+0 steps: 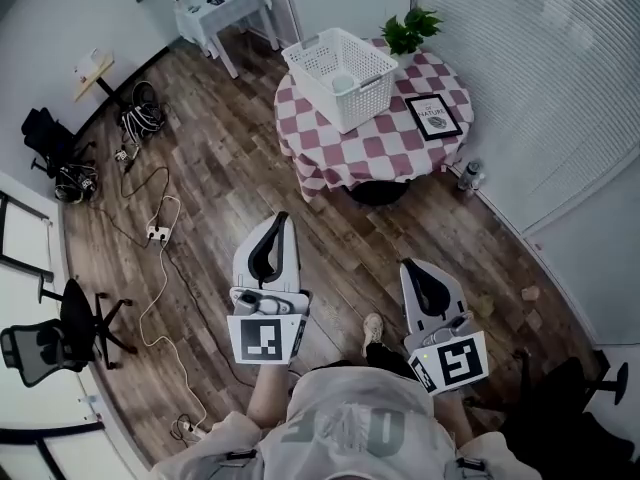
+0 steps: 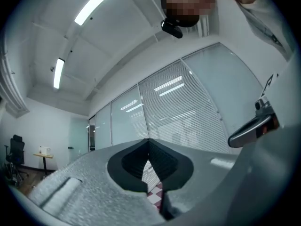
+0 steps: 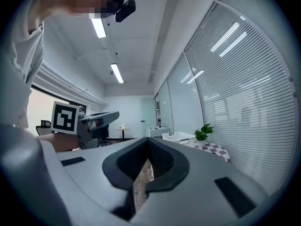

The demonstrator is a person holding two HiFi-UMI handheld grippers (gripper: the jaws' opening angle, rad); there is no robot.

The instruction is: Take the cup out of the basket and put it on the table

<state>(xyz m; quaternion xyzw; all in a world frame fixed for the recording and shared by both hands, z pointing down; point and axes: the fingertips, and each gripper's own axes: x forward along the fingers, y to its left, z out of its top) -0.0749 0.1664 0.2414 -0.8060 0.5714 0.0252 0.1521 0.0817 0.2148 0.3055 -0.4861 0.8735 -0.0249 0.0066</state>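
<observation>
Held low and roughly level, side by side: left gripper (image 1: 280, 223) and right gripper (image 1: 412, 268), both clenched empty. Well ahead, smooth white cup (image 1: 343, 83) inside latticed plastic basket (image 1: 375, 68) on round checker-clothed table (image 1: 400, 148).

A white cup (image 1: 343, 83) sits inside the white basket (image 1: 372, 96) on the checkered round table (image 1: 385, 148).

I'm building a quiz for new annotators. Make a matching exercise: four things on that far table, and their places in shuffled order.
1. white plastic lattice basket
2. small white cup
3. green potted plant
4. black-framed picture

A. inside the basket
B. far edge, next to the blinds
C. right of the basket, nearer than the plant
D. on the round red-and-white checked table, holding something

Pairs: 1-D, 2-A, 3-B, 4-C
</observation>
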